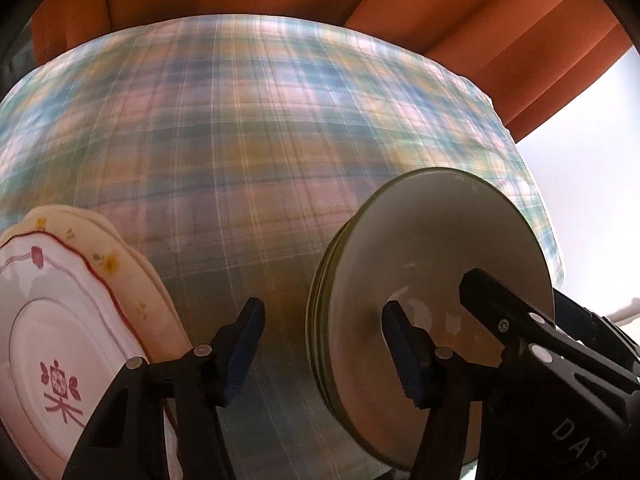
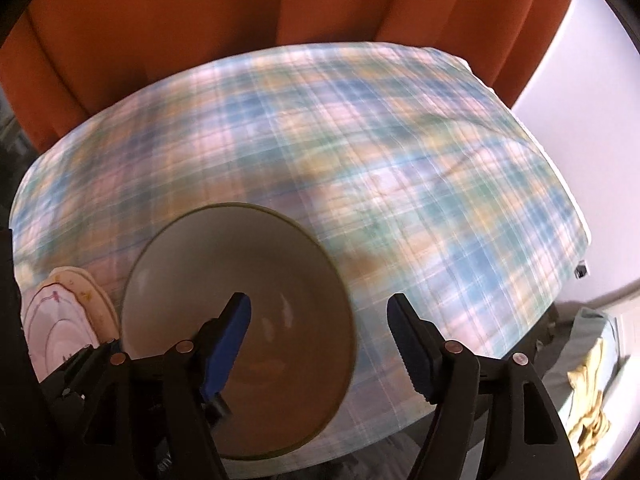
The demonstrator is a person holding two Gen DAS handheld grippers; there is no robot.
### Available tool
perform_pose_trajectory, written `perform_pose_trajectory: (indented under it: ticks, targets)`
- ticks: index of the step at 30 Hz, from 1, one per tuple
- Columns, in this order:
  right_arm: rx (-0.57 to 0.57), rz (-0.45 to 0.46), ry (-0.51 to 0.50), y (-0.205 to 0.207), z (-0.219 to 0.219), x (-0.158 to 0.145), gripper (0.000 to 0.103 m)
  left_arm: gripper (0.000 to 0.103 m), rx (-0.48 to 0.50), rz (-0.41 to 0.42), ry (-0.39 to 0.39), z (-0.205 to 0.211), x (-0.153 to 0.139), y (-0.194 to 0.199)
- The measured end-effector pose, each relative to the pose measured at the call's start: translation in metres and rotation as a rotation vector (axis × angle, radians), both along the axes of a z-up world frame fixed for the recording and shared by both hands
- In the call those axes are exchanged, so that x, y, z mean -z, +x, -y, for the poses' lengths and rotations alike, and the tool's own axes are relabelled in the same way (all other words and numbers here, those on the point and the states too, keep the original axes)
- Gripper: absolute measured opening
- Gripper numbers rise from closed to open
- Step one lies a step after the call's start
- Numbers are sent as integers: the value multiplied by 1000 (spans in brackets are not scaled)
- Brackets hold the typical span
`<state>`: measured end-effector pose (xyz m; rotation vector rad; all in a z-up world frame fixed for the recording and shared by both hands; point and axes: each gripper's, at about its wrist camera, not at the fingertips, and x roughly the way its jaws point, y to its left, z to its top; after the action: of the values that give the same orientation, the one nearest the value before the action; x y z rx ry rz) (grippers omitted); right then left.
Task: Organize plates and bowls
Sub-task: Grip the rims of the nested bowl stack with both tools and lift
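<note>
A stack of green-rimmed bowls point(image 1: 424, 280) sits on the plaid tablecloth point(image 1: 256, 140); it also shows in the right wrist view point(image 2: 224, 264). A stack of scalloped plates point(image 1: 60, 320), the top one white with red flower marks, lies at the left and shows small in the right wrist view point(image 2: 60, 312). My left gripper point(image 1: 324, 344) is open, its right finger over the bowl stack's near rim. My right gripper point(image 2: 320, 340) is open, its left finger over the top bowl's inside. The right gripper's body shows in the left wrist view point(image 1: 540, 344).
Orange curtains point(image 2: 200, 40) hang behind the table. A white wall point(image 2: 592, 80) is to the right. Past the table's right edge lies a grey and yellow cloth pile point(image 2: 588, 392). The far half of the tablecloth point(image 2: 360, 140) is bare.
</note>
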<state>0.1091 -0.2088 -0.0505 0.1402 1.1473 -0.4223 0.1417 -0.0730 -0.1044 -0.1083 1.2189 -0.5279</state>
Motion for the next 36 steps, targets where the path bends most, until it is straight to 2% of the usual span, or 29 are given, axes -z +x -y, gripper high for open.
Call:
perform_pose_trajectory:
  ticks: [4, 6, 8, 13, 17, 21, 26, 29, 31, 36]
  targets:
    - [-6, -6, 11, 5, 4, 4, 78, 56, -9, -13, 3, 4, 2, 3]
    - [-17, -11, 38, 9, 9, 8, 78, 56, -26, -45, -16, 2, 4, 3]
    - [-30, -12, 59, 12, 13, 11, 78, 56, -38, -42, -12, 5, 3, 3]
    - [-75, -2, 146, 19, 30, 21, 78, 56, -76, -23, 31, 13, 0, 1]
    - [-113, 2, 254, 24, 44, 32, 77, 57, -102, -2, 100, 24, -3, -1]
    - [-123, -17, 417, 26, 59, 44, 69, 57, -130, -3, 156, 29, -5, -3]
    - [-177, -18, 528, 32, 65, 53, 63, 56, -173, -11, 201, 34, -5, -2]
    - [-196, -16, 620, 35, 69, 59, 54, 56, -196, -10, 219, 37, -6, -3]
    - [-216, -13, 649, 37, 69, 59, 45, 54, -207, -9, 223, 36, -6, -3]
    - [-263, -24, 670, 42, 65, 59, 43, 52, -234, -17, 227, 37, -8, -6]
